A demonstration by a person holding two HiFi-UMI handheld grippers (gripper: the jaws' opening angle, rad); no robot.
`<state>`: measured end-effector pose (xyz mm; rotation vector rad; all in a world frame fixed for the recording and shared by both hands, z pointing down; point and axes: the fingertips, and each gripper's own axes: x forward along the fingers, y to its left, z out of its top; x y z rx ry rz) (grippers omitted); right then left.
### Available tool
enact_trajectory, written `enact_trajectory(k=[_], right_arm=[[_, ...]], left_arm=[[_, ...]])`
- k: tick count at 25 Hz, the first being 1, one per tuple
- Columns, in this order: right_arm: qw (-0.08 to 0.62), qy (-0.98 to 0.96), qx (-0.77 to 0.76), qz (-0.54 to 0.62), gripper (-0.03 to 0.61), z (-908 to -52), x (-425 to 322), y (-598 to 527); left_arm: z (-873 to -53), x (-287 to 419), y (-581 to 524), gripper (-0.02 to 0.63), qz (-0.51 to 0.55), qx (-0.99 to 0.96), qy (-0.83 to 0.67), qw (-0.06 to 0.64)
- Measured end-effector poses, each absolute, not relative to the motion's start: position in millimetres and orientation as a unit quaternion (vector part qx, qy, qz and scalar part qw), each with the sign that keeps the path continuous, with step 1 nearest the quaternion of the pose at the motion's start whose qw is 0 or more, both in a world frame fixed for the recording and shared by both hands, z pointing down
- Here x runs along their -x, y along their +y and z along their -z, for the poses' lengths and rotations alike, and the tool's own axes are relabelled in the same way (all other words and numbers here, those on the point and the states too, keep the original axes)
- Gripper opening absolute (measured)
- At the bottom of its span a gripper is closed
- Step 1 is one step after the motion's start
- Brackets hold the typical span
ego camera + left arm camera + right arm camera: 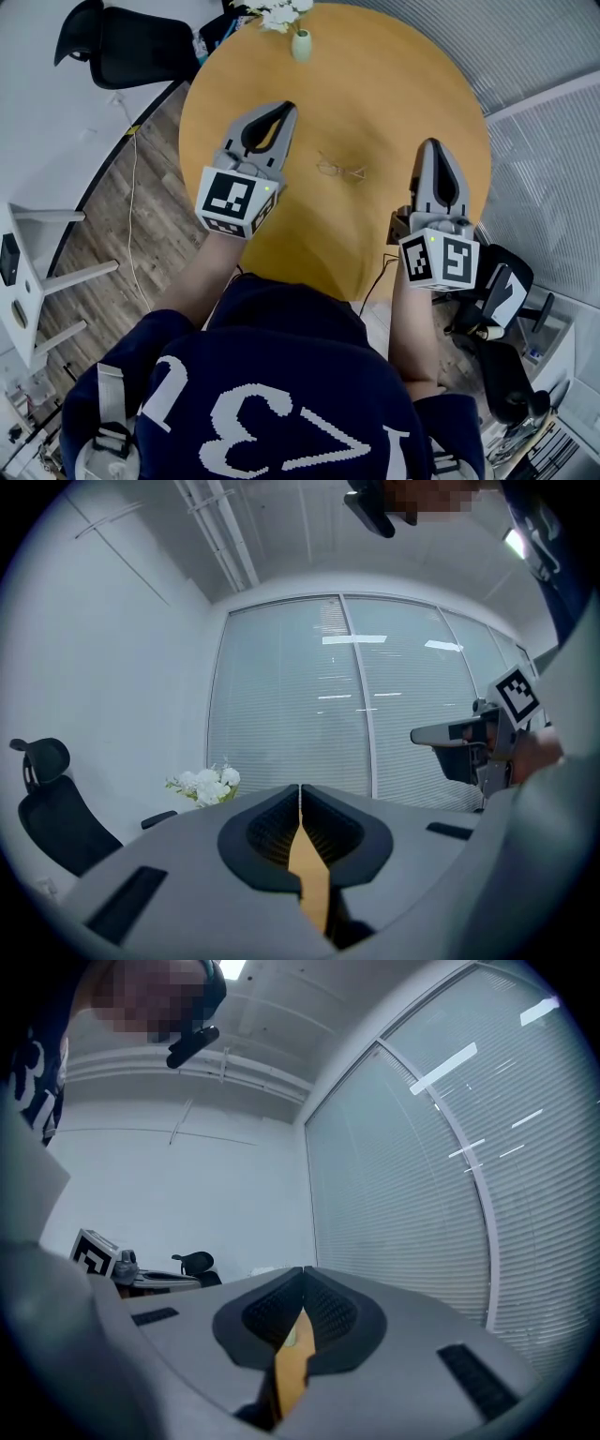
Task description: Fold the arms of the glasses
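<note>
A pair of thin wire-framed glasses (pixel 339 170) lies on the round wooden table (pixel 375 84), near its middle. How its arms stand is too small to tell. My left gripper (pixel 285 107) hovers to the left of the glasses, apart from them, jaws shut with nothing between them. My right gripper (pixel 430 144) hovers to their right, also shut and empty. Both point level, away from me. In the left gripper view the shut jaws (pixel 300 787) show only a strip of tabletop; the right gripper view (pixel 302 1270) shows the same. The glasses are hidden in both gripper views.
A small vase of white flowers (pixel 298 37) stands at the table's far edge. A black office chair (pixel 122 45) is at the back left by a white desk (pixel 37 84). Another black chair (pixel 502 291) sits to my right. Blinds (pixel 375 705) cover the windows.
</note>
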<state>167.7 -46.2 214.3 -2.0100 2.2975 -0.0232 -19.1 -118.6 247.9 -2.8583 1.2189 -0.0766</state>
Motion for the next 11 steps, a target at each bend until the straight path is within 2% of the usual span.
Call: enact_trajectory(k=[11], right_arm=[[0.037, 0.753, 0.657, -0.002, 0.026, -212.3, -166.4, -46.0]], left_arm=[[-248.4, 15.5, -117.9, 0.021, 0.023, 0.920, 0.391, 0.018]])
